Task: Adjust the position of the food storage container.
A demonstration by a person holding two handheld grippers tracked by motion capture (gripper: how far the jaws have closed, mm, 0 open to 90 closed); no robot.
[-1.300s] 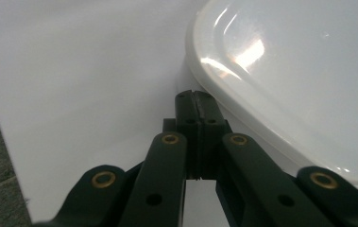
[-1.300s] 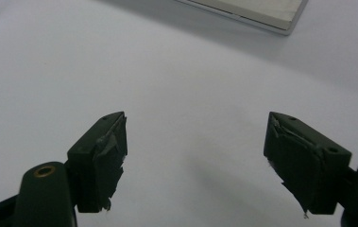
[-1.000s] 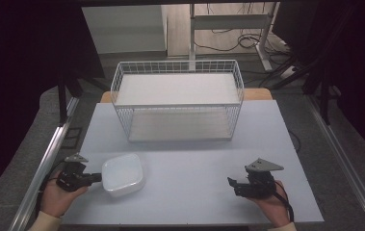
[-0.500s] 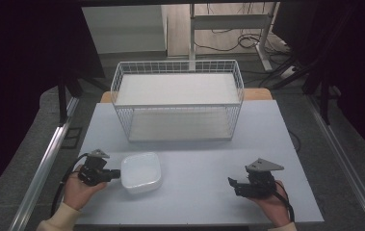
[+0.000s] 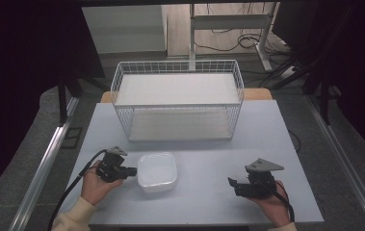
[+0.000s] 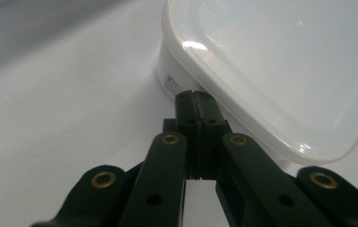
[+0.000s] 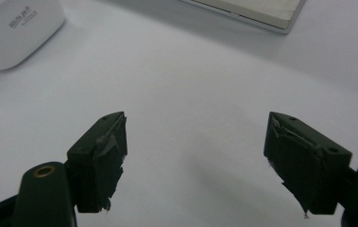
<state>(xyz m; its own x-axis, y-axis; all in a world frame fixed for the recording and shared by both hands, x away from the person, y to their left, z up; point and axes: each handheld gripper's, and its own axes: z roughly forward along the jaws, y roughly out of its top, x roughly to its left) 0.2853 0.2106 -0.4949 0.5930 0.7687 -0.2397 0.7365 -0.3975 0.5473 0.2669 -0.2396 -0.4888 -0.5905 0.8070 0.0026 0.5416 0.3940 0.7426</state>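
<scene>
While pinching one white tub [image 5: 157, 171], left tool [image 5: 133, 171]; one wire basket [image 5: 177, 98], right tool [image 5: 231, 184] spread.

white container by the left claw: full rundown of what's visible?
The white container is a shallow, rounded-square plastic box with a translucent lid seated on it and a small printed label on its side wall. It sits flat on the table, in front of the wire basket. The shut left claw meets its left edge under the lid rim.

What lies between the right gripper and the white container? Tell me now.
Nothing: in the high view, bare table top separates the right gripper from the white container. The right gripper view shows the same bare stretch.
</scene>
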